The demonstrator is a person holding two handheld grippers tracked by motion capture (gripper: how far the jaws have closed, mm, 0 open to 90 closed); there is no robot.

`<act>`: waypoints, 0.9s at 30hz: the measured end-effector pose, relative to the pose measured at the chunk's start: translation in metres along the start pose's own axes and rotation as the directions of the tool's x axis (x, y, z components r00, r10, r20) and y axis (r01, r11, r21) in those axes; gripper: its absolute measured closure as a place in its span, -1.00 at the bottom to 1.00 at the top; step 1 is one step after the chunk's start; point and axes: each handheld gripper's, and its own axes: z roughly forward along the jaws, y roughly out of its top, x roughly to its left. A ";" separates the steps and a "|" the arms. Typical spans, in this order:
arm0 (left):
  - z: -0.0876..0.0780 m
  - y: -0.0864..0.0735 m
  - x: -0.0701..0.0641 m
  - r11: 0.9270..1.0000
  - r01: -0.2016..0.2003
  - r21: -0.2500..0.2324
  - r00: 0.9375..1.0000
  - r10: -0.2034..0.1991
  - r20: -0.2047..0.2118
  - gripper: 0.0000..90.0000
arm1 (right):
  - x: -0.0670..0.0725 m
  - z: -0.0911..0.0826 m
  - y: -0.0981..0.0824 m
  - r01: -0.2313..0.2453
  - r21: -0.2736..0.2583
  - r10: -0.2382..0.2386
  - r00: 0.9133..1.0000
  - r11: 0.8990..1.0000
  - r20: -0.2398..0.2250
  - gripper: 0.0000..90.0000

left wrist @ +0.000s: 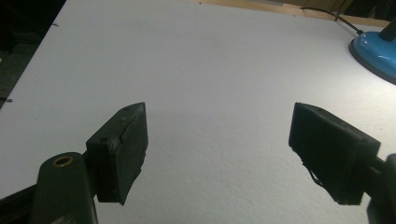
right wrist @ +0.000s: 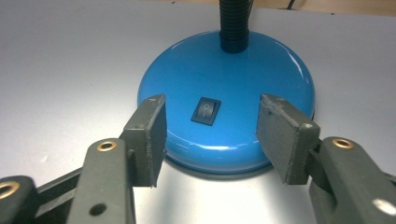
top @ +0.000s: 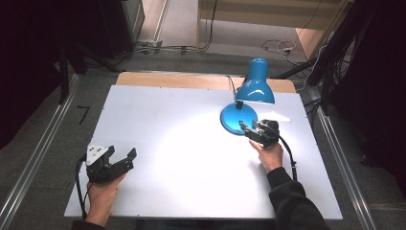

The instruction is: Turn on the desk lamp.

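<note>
A blue desk lamp stands lit at the back right of the white table [top: 182, 158]. Its round base [top: 234, 117] carries a black flexible neck and a shade [top: 256, 86] that points down. My right gripper [top: 245, 128] hovers at the base's near edge. In the right gripper view its jaws stand open [right wrist: 212, 109] on either side of the black rocker switch [right wrist: 206, 111] on the base [right wrist: 233, 65], touching nothing. My left gripper [top: 122, 152] rests open at the front left, with bare table between its jaws [left wrist: 219, 116]. The lamp base [left wrist: 376, 51] lies far off at the upper right.
The lamp's black cable [top: 231, 85] runs off the back of the table over a wooden strip [top: 191, 80]. Metal rails [top: 43, 148] flank the table on both sides. A bright pool of light lies on the table in front of the lamp.
</note>
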 end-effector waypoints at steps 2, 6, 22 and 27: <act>0.000 0.000 0.000 1.000 -0.001 -0.001 1.000 0.001 0.000 -0.55 | -0.001 -0.006 -0.001 0.001 0.003 -0.001 1.000 1.000 -0.008 -0.21; -0.001 0.000 0.000 1.000 -0.003 -0.002 1.000 0.003 0.001 -0.55 | 0.001 -0.012 -0.001 0.003 0.009 -0.003 1.000 1.000 -0.021 -0.25; -0.001 0.001 -0.001 1.000 -0.002 -0.003 1.000 0.002 0.004 -0.55 | -0.002 -0.044 -0.014 0.008 0.010 -0.008 0.999 1.000 -0.047 -0.38; -0.001 0.001 -0.001 1.000 -0.003 -0.003 1.000 0.003 0.002 -0.55 | -0.008 -0.050 -0.019 0.005 0.015 -0.004 0.999 1.000 -0.044 -0.41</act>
